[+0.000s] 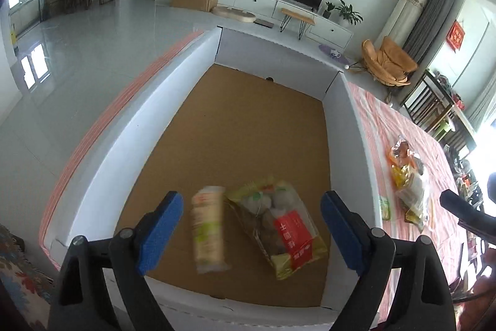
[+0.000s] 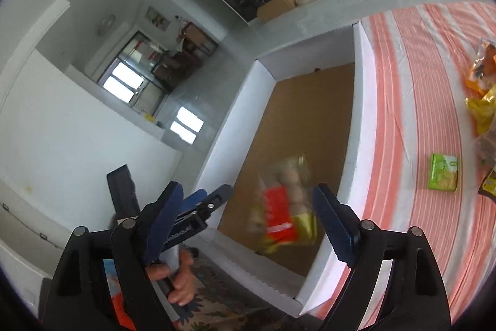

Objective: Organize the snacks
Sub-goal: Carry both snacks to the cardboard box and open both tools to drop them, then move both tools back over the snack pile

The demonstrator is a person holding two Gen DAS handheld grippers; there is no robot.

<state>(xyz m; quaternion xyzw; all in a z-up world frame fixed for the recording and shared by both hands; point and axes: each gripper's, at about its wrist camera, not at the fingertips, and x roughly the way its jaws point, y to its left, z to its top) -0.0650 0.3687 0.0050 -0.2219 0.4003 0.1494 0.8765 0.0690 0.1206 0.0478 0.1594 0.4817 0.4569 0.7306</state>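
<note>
box: white-walled cardboard box (image 1: 173,89) with bare brown floor, sitting on the bench (image 1: 384,126) under a pink-striped cloth. Two snacks already in it, near end.
cracker sleeve: pale tube pack (image 1: 208,230), lying flat on the box floor, blurred. Looks light and fairly stiff, contents likely brittle. Take it across the short width at mid-length, gentle squeeze.
ball-snack bag: clear bag with red label (image 1: 280,227), just beside the sleeve, touching or nearly, can't tell. Soft film, lumpy round pieces inside, will sag and slide. Better pinched at the top seam or bunched film than across the lumps.
left claw: (image 1: 251,233) released, pads wide apart, nothing between them, hovering over the two packs.
right claw: (image 2: 248,224) also released, wide, nothing pinched. The bag shows behind the gap in its view, blurred, lying in the box.
still on the bench: pile of crinkly bags (image 1: 409,179) well apart from the box to its right, plus a small green box (image 2: 443,172) lying flat on the cloth nearer the box wall.
green box handling: looks rigid carton, light. Grip across the two long edges, should not slip.
pile handling: thin glossy film, slippery, mixed shapes. Grab one bag by a corner or seam, else two may lift together.
judgement: roughly part-way, pile and green box still to go in.
risk: crushing the crackers, film slipping out of the blue pads (image 1: 159,233).
</note>
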